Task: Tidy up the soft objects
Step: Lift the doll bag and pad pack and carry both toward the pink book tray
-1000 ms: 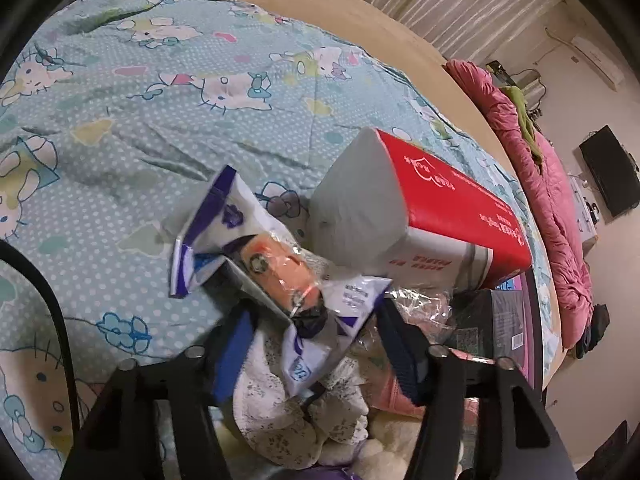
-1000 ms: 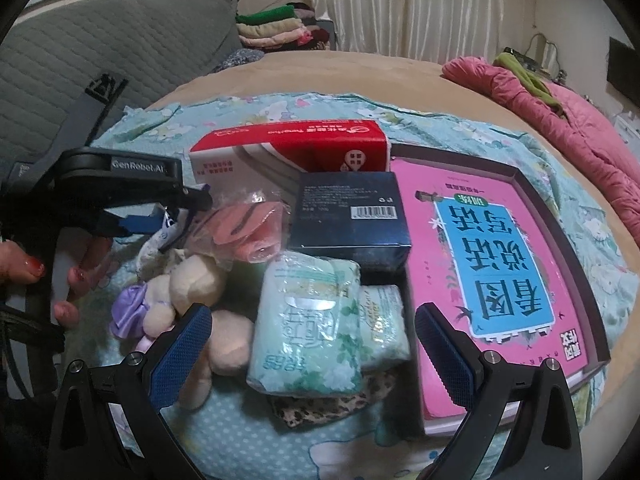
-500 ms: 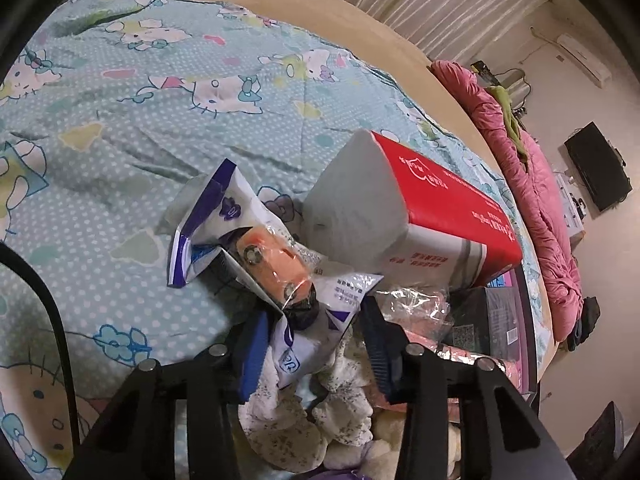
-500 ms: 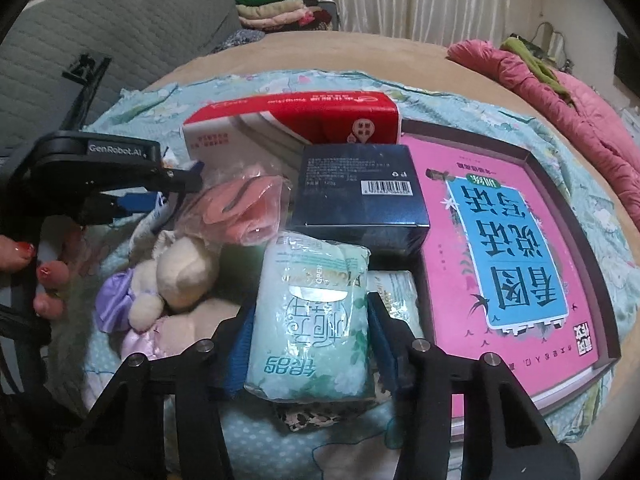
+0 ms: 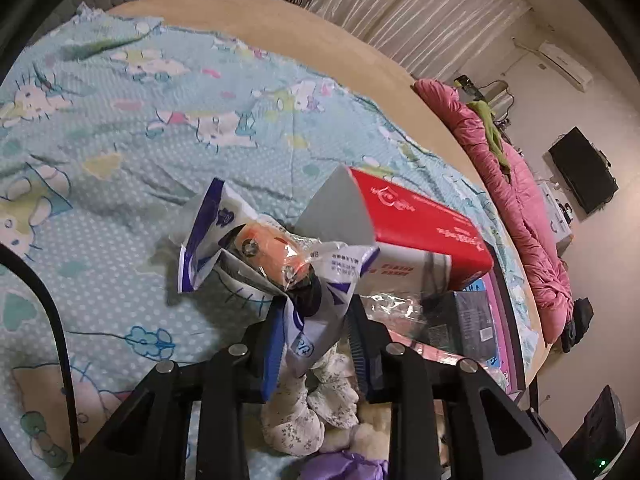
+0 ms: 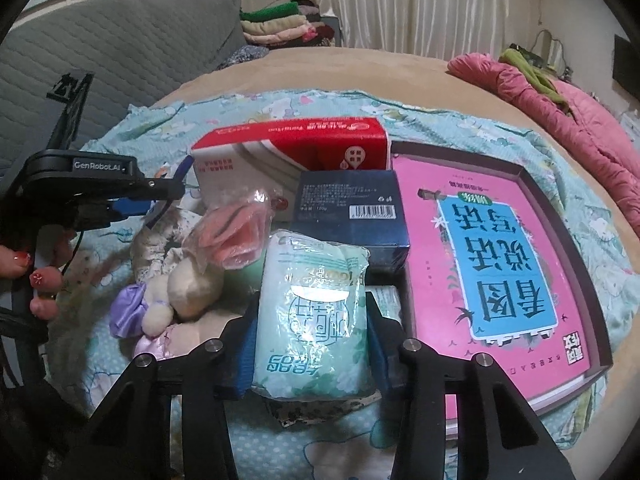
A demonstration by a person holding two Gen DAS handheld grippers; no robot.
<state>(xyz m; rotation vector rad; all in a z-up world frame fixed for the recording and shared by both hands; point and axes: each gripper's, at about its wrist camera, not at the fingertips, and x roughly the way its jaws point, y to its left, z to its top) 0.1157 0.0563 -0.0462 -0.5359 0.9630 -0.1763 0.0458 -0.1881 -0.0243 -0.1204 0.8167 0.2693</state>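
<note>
Right tongs (image 6: 310, 344): jaws closing on a soft pale-green plastic tissue pack (image 6: 314, 316), a blue pad pressed to each side; the pack lies at the near edge of the heap on the bed.
Left tongs (image 5: 314, 344): jaws closing, pads pinching the lower end of a crinkly white-and-purple plastic packet with an orange item inside (image 5: 280, 256).
Below the packet: a white floral cloth bundle (image 5: 316, 404), cream plush toy with purple satin bow (image 6: 176, 296).
Beside it: clear bag of pink fabric (image 6: 236, 236), leaning on the boxes.
Behind the green pack: dark blue cardboard box (image 6: 352, 208), blocking the way forward; then a red-and-white tissue box (image 6: 292, 156).
Right side: large pink-and-blue book box (image 6: 496, 264), touching the blue box.
Underneath: light-blue cartoon-print bedsheet (image 5: 120, 128).
Far: crumpled pink quilt (image 6: 568, 116), folded clothes stack (image 6: 280, 24), curtains.
</note>
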